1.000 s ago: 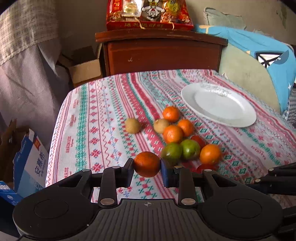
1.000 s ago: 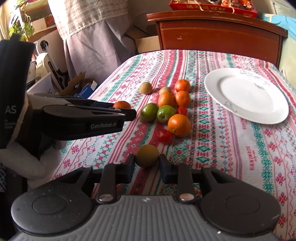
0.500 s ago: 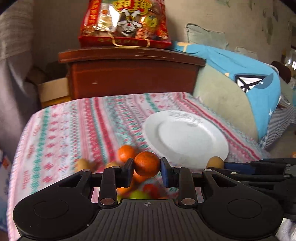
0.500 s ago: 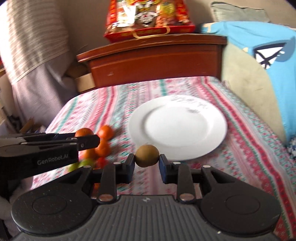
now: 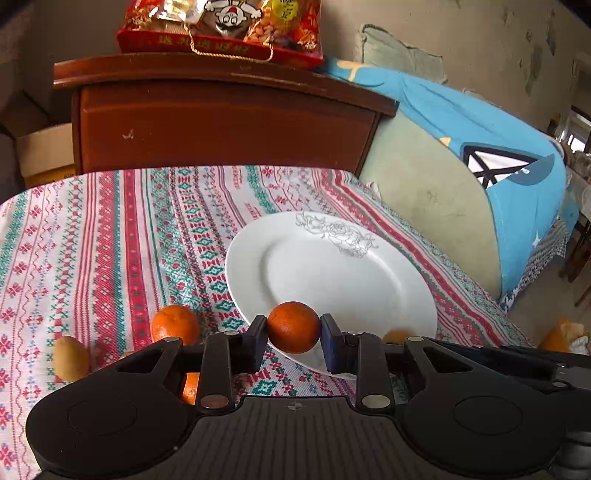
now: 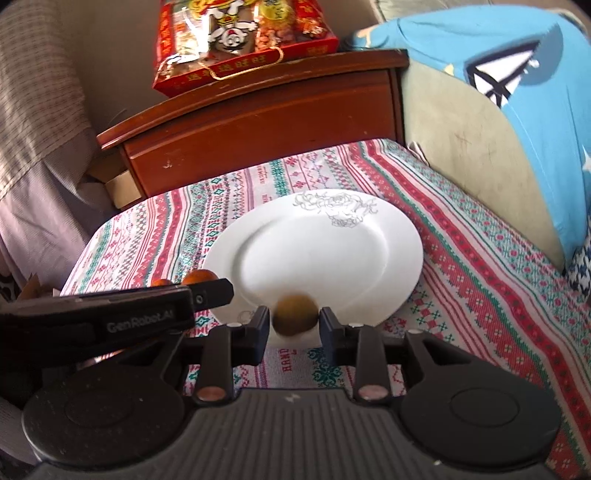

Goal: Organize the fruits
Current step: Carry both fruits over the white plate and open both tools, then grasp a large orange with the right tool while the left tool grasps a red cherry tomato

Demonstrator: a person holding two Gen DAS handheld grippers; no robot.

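Two claws are each carrying a fruit at the near rim of a white plate (image 5: 332, 273). The left claw (image 5: 293, 332) is clamping an orange (image 5: 293, 326) between its fingers, the fruit hanging in front of the plate's near edge. The right claw (image 6: 293, 323) is gripping a blurred brownish kiwi (image 6: 295, 314), and the plate (image 6: 314, 251) is lying just ahead of it. Beyond the left claw's left finger, a second orange (image 5: 173, 323) and a tan fruit (image 5: 70, 356) are resting on the counter's patterned cloth (image 5: 110, 240). Farther ahead, a red snack bag (image 5: 221, 26) is sitting atop a wooden cabinet (image 5: 221, 122).
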